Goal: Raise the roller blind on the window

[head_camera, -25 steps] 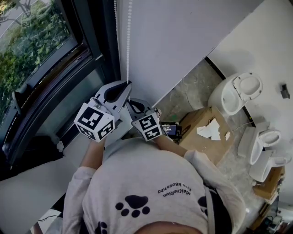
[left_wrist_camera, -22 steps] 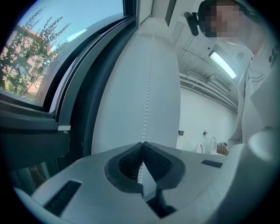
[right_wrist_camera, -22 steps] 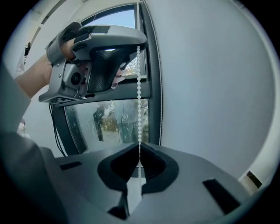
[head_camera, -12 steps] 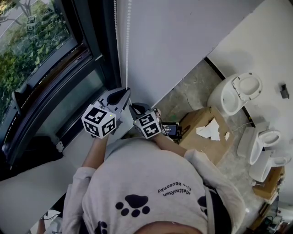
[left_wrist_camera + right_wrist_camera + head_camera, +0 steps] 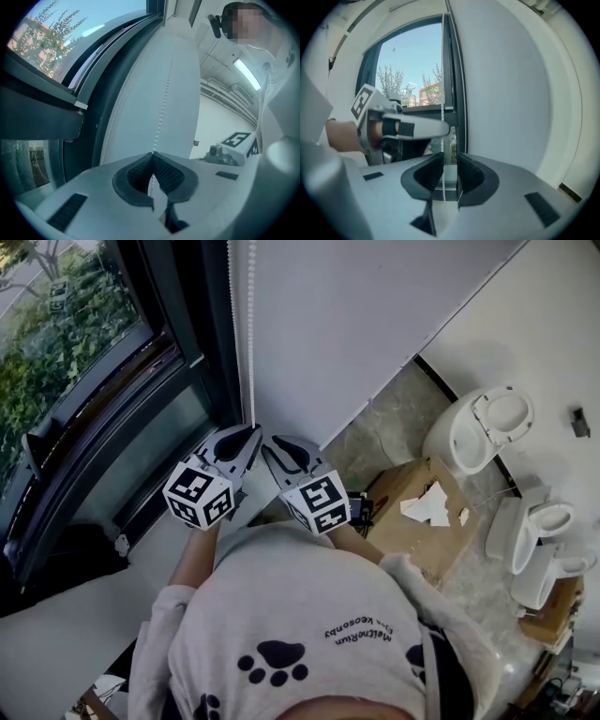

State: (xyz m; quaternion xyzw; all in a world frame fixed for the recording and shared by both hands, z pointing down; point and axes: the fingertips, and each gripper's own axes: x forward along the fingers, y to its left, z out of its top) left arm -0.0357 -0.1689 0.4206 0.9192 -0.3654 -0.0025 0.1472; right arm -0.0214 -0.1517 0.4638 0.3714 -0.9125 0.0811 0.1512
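Beside the dark window frame [image 5: 208,324], the left gripper [image 5: 253,430] is clamped on the thin white beaded blind cord [image 5: 250,334]. On the right gripper [image 5: 266,444] the jaws have just been opening, with the cord loose between them. If the left pads slip, the cord could run back.

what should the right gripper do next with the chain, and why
Probably close the right gripper on the bead chain, then pull down. Its jaws have just been opening and now stand apart, with the chain running between them but not pinched. The left gripper is shut on the chain, so it alone holds it for now.
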